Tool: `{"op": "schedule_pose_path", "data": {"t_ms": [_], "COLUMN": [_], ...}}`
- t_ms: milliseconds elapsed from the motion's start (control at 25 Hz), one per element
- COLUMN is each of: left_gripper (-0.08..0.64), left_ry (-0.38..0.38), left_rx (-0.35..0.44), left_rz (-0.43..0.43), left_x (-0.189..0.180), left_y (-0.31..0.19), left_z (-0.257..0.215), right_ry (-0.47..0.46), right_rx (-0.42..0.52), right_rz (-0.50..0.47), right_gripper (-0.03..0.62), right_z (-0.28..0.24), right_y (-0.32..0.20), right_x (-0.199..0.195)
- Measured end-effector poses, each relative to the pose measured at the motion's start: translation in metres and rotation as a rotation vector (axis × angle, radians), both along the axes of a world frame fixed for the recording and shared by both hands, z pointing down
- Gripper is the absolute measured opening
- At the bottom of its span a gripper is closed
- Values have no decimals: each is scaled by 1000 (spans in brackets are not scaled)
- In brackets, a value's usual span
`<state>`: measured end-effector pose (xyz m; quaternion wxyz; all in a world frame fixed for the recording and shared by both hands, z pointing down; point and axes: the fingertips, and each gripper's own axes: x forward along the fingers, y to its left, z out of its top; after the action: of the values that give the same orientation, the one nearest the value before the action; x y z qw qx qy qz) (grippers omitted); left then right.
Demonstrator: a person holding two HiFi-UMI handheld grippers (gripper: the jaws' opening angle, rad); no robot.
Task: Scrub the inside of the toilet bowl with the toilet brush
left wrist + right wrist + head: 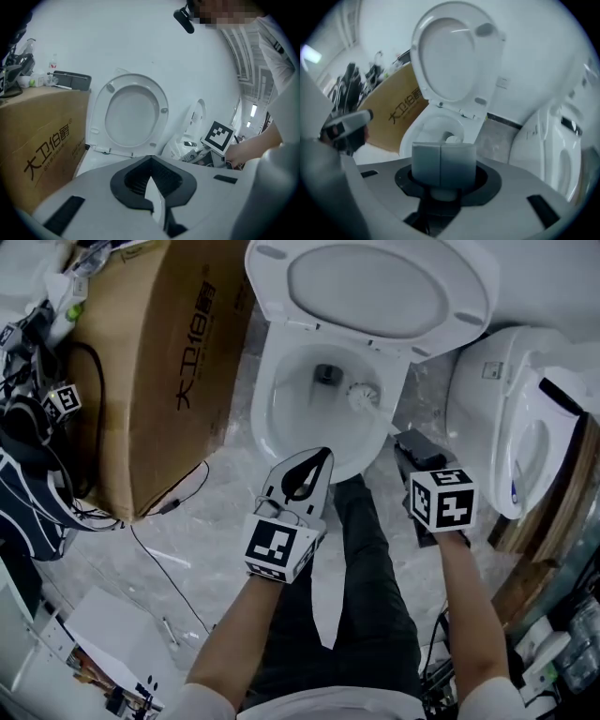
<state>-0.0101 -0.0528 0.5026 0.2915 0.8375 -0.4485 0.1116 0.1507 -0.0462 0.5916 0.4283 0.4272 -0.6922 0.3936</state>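
Right now your right gripper is clamped on the handle of the toilet brush. In the right gripper view its two jaws sit pressed together over a pale shaft, with the bristle head showing just beyond them.

That head is already down inside the toilet bowl, on its right side, just beside the dark drain opening. The brush's long axis runs from your claw forward and to the left, sloping down over the bowl's near right rim. So the head lies ahead of and below the jaws, and the scrub probably turns on swinging that axis around the wall. Whether the bristles press on the porcelain can't be told from here.

Your right forearm reaches straight forward, just right of the bowl, with the marker cube facing up. Your left gripper hangs over the front rim and points into the bowl. Its jaw tips look closed, with nothing between them, so the right hand does the work.
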Motion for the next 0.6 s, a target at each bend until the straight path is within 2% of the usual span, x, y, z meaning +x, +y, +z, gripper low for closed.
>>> {"op": "schedule_pose_path", "data": {"t_ms": [160, 240, 400, 600], "left_gripper": [8, 8, 8, 8], "left_ry": [-3, -5, -15, -20], "left_rx": [2, 9, 13, 12], "left_rz": [40, 69, 110, 146], "left_x": [6, 9, 11, 16], "left_y": [0, 3, 7, 7], "left_z": [-4, -3, 2, 14], "right_ry": [-350, -453, -549, -628], "right_rx": [-14, 7, 56, 84], "right_rz": [555, 759, 962, 1093], "right_gripper": [160, 160, 160, 160], "right_z": [7, 11, 21, 31], "right_y": [15, 18, 23, 26], "right_x": [5, 11, 15, 12]}}
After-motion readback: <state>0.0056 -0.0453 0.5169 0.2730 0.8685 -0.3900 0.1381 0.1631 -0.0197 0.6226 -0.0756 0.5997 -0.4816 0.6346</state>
